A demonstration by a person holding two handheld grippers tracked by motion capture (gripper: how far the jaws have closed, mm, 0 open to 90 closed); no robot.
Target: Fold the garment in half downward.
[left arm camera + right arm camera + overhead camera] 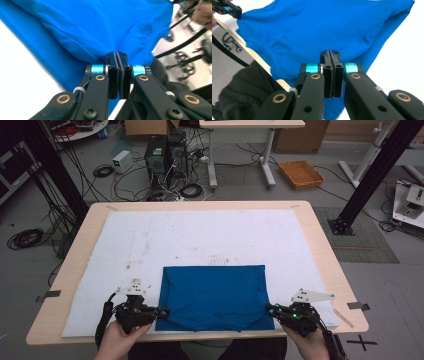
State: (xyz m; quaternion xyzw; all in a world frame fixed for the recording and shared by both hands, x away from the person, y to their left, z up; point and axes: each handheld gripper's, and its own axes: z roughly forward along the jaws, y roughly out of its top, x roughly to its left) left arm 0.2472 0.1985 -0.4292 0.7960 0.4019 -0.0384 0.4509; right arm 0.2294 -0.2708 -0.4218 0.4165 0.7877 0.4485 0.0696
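From the high view: lying folded into a rectangle on the white mat point(125, 240) near the table's point(320, 245) front edge, the blue shirt point(215, 295), with the left hand-held gripper point(164, 311) pinching its near-left corner and the right hand-held gripper point(270, 309) pinching its near-right corner, both held low by the person's hands. From the left gripper view: jaws standing fully closed, pads pressed together on a thin fold of the blue shirt point(100, 27), fabric bunching into creases just above the tips of the left hand-held gripper point(116, 55). From the right gripper view: likewise clamped shut on the edge of the blue shirt point(332, 25), the right hand-held gripper point(329, 53) biting only a narrow margin of cloth, collar curve showing to the left. Likely risks: slipping of so thin a bite under any tug, or uneven lifting by the two hands, skewing the fold and dragging the shirt off the front edge.
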